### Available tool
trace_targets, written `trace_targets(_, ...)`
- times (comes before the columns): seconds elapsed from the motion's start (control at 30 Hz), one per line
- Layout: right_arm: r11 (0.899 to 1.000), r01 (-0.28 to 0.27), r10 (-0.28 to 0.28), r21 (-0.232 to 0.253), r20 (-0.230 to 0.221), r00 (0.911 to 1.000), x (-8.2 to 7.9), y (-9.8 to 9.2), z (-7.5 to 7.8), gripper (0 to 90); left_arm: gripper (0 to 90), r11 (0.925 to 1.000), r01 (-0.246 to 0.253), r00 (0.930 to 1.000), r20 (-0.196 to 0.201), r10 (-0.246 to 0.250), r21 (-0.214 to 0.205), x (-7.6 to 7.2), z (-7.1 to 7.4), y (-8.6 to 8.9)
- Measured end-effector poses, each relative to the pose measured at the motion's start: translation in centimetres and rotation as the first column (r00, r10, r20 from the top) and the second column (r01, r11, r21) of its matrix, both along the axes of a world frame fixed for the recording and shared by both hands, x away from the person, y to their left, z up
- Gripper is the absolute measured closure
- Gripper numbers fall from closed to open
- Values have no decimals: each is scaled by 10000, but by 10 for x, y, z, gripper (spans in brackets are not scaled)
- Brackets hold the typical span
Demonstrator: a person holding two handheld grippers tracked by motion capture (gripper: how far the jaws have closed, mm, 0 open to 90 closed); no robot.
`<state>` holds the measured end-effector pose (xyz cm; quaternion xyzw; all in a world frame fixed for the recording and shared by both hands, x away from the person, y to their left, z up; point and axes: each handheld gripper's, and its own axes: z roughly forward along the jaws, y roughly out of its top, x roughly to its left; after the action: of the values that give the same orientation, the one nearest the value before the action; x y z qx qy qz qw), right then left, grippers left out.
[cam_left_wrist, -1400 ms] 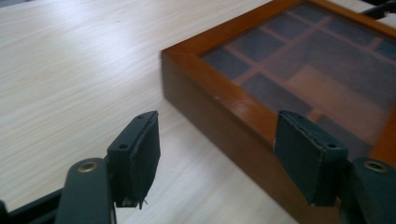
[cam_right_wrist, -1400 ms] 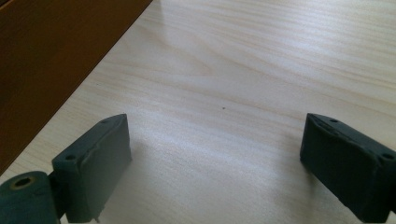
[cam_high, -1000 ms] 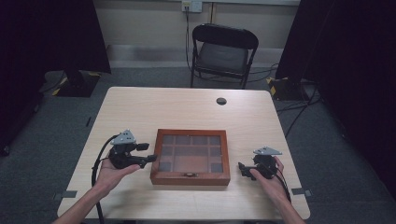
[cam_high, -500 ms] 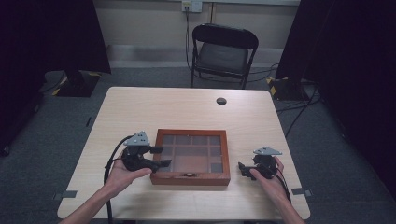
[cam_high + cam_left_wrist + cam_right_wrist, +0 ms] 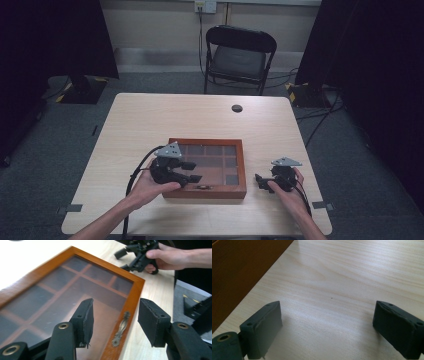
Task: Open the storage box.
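- A wooden display box (image 5: 207, 167) with a glass lid is seen lying flat on the light wood table (image 5: 150, 120), toward the near edge, between the two hands.
- Dividers forming compartments are seen through the glass; whether anything lies in them cannot be told.
- A small metal latch handle (image 5: 121, 328) is fixed on the box's front frame edge, near its middle.
- The left claw (image 5: 192, 172) is held over the box's near-left corner, jaws pointed toward the right across the lid.
- In the left gripper view the left claw (image 5: 115, 320) is shown with jaws apart, nothing clamped; the latch handle and front frame edge are seen in the gap between the jaws.
- Contact between the left jaws and the box cannot be told.
- The left hand (image 5: 150, 182) is wrapped under the gripper body, with a black cable (image 5: 134, 175) trailing back toward the table edge.
- The right claw (image 5: 261, 181) is held low over bare table just beside the box's right side, apart from it.
- In the right gripper view the right claw (image 5: 325, 322) is shown wide apart, empty, with the box's dark wood side wall (image 5: 239, 272) seen at the upper left.
- The right hand (image 5: 287, 187) is seen near the table's right front corner.
- A small dark round object (image 5: 237, 108) is seen on the far part of the table, well apart from the box.
- A black folding chair (image 5: 240, 57) is placed beyond the far edge of the table.
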<state>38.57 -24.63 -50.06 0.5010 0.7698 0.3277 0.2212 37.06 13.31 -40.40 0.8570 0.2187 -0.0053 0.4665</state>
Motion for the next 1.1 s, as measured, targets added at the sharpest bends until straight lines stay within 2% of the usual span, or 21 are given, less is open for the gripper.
trace_targets(0.13, 10000, 4, -4, 3, 3, 10000, 0, 0, 0, 79, 527, 9993, 365, 9992, -189, -365, -15, 1, -5, -7)
trace_targets(0.27, 10000, 4, -4, 4, 1, 10000, 0, 0, 0, 79, 568, 9965, 794, 9957, -508, -780, 255, 3, -15, -12)
trace_targets(0.4, 10000, -4, 4, 4, 0, 10000, 0, 0, 0, 79, 648, 9971, 762, 9951, -632, -754, 92, 3, -22, -13)
trace_targets(0.57, 10000, -17, 17, 6, 1, 10000, 0, 0, 0, 79, 723, 9958, 875, 9935, -753, -854, 256, 4, -30, -15)
trace_targets(0.6, 10000, -17, 17, 6, 2, 10000, 0, 0, 0, 79, 731, 9957, 844, 9944, -662, -818, 376, 4, -31, -16)
trace_targets(0.7, 10000, -8, 8, 18, -19, 10000, 0, 0, 0, 79, 749, 9958, 832, 9949, -597, -809, 372, 4, -31, -18)
trace_targets(0.8, 10000, -14, 14, 18, -18, 10000, 0, 0, 0, 79, 777, 9927, 949, 9943, -557, -909, 739, 4, -35, -20)
trace_targets(0.87, 10000, -15, 15, 21, -22, 10000, 0, 0, 0, 78, 786, 9940, 911, 9951, -452, -884, 613, 3, -36, -20)
trace_targets(0.97, 10000, -22, 22, 15, -18, 10000, 0, 0, 0, 79, 793, 9941, 859, 9959, -353, -837, 656, 2, -36, -19)
trace_targets(1.03, 10000, -11, 11, 24, -26, 10000, 0, 0, 0, 79, 794, 9968, 693, 9974, -235, -685, 387, 0, -39, -19)
trace_targets(1.1, 10000, -13, 13, 23, -26, 10000, 0, 0, 0, 79, 797, 9972, 622, 9980, -148, -616, 412, -2, -39, -19)
